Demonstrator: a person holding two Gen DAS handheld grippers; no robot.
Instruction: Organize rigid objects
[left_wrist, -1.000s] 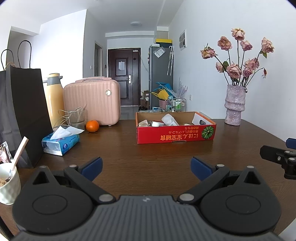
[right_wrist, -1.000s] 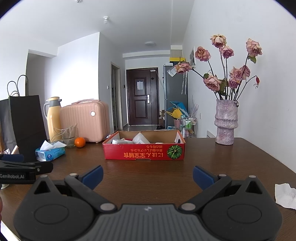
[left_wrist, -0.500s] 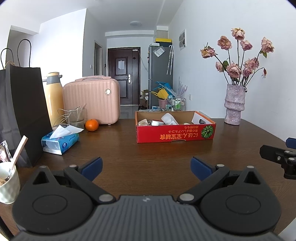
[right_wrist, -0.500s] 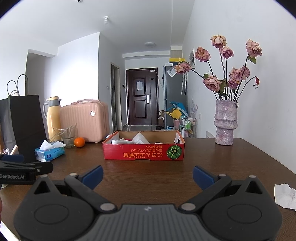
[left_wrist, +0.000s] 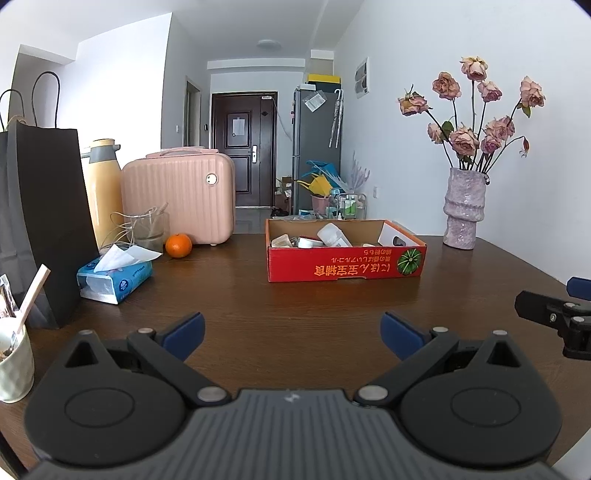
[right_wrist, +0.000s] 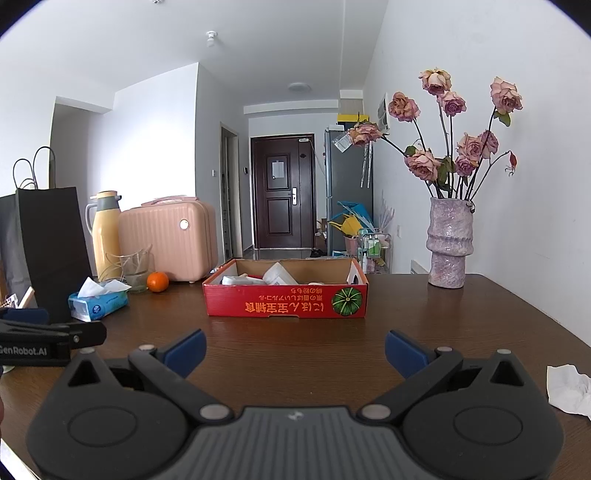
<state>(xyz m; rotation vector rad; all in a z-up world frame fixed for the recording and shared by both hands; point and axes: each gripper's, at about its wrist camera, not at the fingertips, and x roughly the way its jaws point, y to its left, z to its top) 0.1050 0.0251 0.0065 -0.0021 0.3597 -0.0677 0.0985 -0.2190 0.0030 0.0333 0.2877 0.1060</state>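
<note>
A shallow red cardboard box (left_wrist: 346, 263) (right_wrist: 286, 302) stands in the middle of the brown table and holds several small white and pale items (left_wrist: 332, 236) (right_wrist: 275, 275). My left gripper (left_wrist: 293, 334) hovers over the near table, open and empty, well short of the box. My right gripper (right_wrist: 295, 352) is also open and empty, at a similar distance from the box. Each gripper shows at the edge of the other's view: the right gripper (left_wrist: 554, 314) and the left gripper (right_wrist: 48, 343).
On the left stand a black paper bag (left_wrist: 44, 221), a yellow flask (left_wrist: 105, 192), a pink case (left_wrist: 181, 199), a glass (left_wrist: 149, 230), an orange (left_wrist: 178, 245), a tissue pack (left_wrist: 114, 275) and a cup (left_wrist: 13, 362). A vase of roses (left_wrist: 464, 210) stands right. Crumpled tissue (right_wrist: 567, 387) lies near.
</note>
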